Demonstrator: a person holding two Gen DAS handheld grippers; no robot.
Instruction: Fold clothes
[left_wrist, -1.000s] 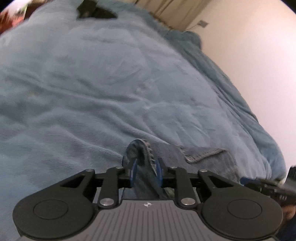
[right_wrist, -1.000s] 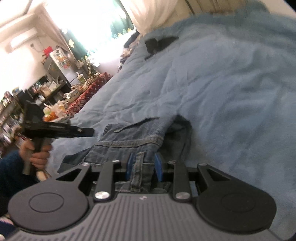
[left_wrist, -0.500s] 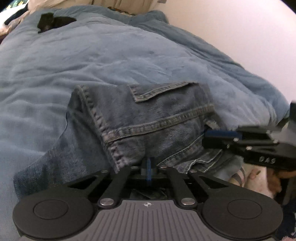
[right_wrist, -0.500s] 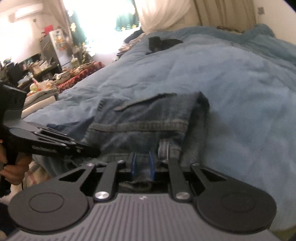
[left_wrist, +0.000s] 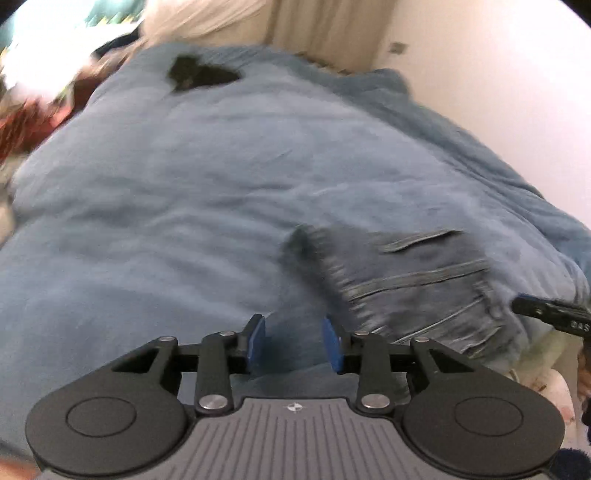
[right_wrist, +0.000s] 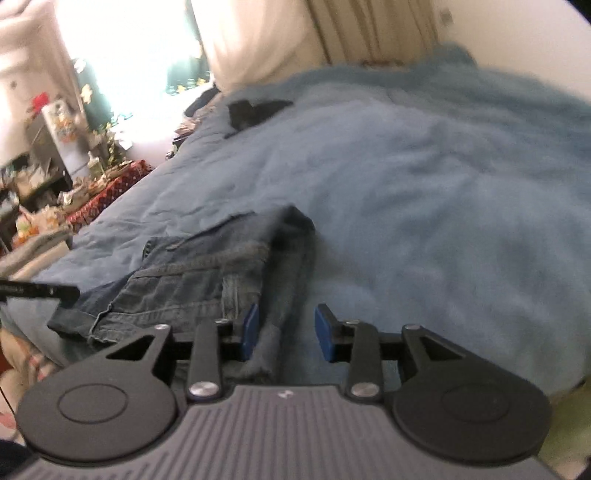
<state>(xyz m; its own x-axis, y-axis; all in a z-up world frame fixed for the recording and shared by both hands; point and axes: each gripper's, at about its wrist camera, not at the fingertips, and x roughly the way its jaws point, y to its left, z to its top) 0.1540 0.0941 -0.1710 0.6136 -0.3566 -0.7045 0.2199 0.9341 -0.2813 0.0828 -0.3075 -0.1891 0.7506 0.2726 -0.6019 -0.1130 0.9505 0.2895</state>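
Jeans (left_wrist: 413, 291) lie folded on the blue blanket (left_wrist: 207, 192) at the bed's near edge, lower right of the left view, waistband running left to right. A black garment (left_wrist: 199, 74) sits far up the bed, upper left. Left hand-held gripper (left_wrist: 293, 341) and right hand-held gripper (right_wrist: 284, 332) both stand released, pads apart.
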